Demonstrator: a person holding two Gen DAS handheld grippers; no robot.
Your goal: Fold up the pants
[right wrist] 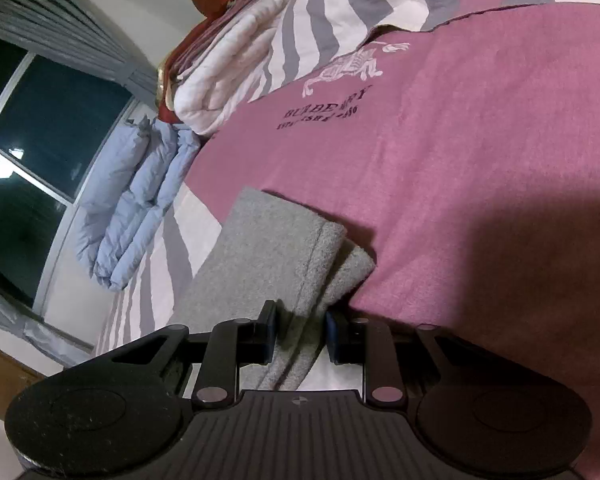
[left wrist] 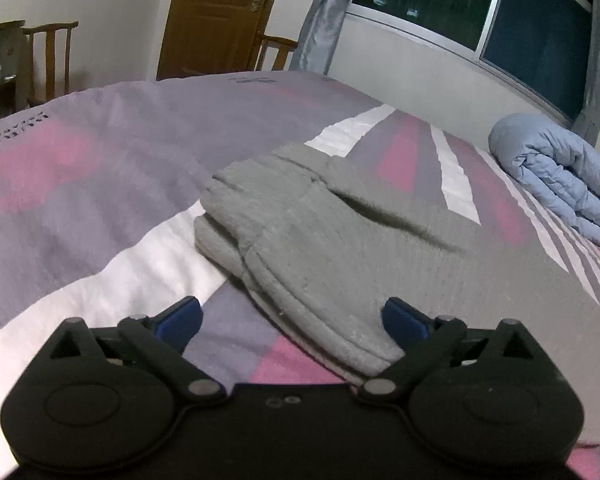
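Note:
The grey corduroy pants [left wrist: 340,240] lie folded in layers on the striped bedspread [left wrist: 100,184]. My left gripper [left wrist: 292,320] is open, its blue pads [left wrist: 184,316] spread wide at the near folded edge of the pants, holding nothing. In the right wrist view the pants [right wrist: 276,248] show as a grey folded strip on the pink part of the bedspread [right wrist: 460,160]. My right gripper [right wrist: 300,336] is partly closed around the layered edge of the pants, with the cloth between its fingers [right wrist: 266,332].
A rolled light-blue quilt [left wrist: 560,176] lies at the bed's right side under the window [left wrist: 520,20]. It also shows in the right wrist view [right wrist: 136,200], beside a folded white quilt [right wrist: 228,76]. Wooden chairs [left wrist: 52,56] and a door [left wrist: 216,12] stand beyond the bed.

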